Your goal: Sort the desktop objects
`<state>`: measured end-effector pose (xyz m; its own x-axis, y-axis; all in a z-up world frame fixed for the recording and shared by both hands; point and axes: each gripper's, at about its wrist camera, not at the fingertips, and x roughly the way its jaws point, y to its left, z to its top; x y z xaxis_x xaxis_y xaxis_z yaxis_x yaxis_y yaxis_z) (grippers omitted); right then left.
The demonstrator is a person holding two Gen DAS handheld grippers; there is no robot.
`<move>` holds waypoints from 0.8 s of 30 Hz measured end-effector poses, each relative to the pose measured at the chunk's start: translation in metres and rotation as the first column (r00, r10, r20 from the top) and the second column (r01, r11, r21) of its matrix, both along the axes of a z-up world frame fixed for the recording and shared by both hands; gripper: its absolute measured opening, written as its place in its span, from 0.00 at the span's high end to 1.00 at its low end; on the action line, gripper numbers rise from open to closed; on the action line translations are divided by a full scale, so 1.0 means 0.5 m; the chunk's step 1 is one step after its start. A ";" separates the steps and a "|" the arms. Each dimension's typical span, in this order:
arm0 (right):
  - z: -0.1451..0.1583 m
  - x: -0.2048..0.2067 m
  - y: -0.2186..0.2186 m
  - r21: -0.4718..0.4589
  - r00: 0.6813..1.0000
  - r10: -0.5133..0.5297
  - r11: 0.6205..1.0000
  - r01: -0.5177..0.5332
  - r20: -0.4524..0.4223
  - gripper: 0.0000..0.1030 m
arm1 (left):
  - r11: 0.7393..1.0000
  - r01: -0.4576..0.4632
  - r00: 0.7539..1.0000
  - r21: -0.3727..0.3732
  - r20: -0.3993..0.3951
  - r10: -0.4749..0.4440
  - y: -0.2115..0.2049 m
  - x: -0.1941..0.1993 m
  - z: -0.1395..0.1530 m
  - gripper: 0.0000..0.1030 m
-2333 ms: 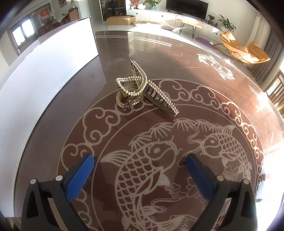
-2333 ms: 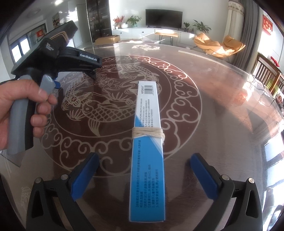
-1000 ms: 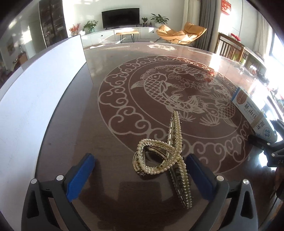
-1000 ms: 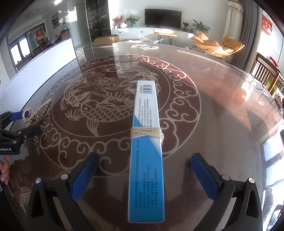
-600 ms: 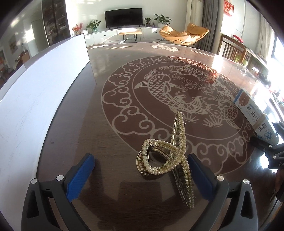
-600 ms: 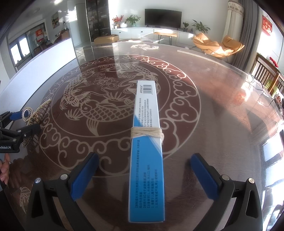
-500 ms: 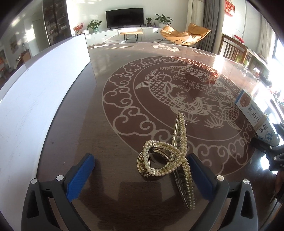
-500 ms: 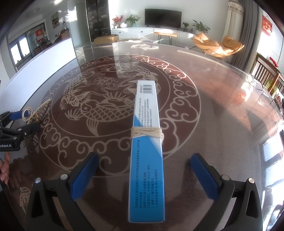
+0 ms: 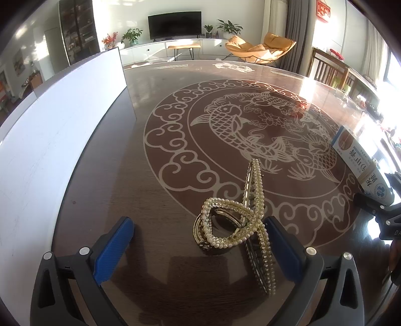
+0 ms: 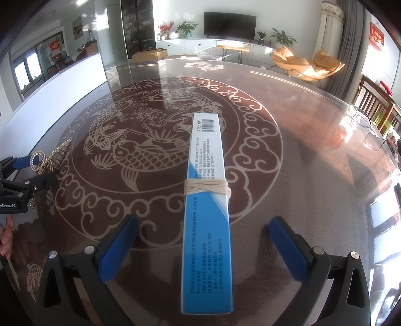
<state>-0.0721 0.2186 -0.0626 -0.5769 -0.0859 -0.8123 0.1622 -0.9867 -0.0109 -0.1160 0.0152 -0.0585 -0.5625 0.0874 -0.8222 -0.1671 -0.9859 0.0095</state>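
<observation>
Two things are yet to be sorted. Both grippers are spread wide. A pearl hair clip [image 9: 234, 220] lies on the worktop [image 9: 175, 140] between the left gripper [image 9: 198, 247] pads, toward 3 o'clock. A string-tied blue box [image 10: 206, 215] lies centred at 12 o'clock of the right gripper [image 10: 203, 248], ungrasped.

I see a dark, glossy counter [image 9: 107, 160] inlaid with a pale fish-and-cloud medallion [image 9: 240, 140]. A white board [image 9: 50, 130] runs along its left edge. Beyond the counter, a black television [image 10: 229, 23] sits over a long white cabinet [image 10: 200, 45], with potted plants [image 10: 186, 27] and red flowers [image 10: 166, 27] on top. Orange lounge chairs [image 10: 308, 64] stand by grey curtains [image 10: 351, 42], and a wooden chair [image 9: 328, 72] is at the right edge.
</observation>
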 end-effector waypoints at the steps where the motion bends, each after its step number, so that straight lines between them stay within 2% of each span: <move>1: 0.000 0.000 0.000 0.000 1.000 0.000 1.000 0.000 0.000 0.00 | 1.000 -0.001 1.000 0.001 0.000 0.001 0.000 0.000 0.000 0.00; 24: -0.001 -0.001 0.000 -0.001 1.000 0.000 1.000 0.000 0.000 0.00 | 1.000 -0.019 1.000 0.003 0.000 0.019 -0.004 -0.003 -0.002 0.00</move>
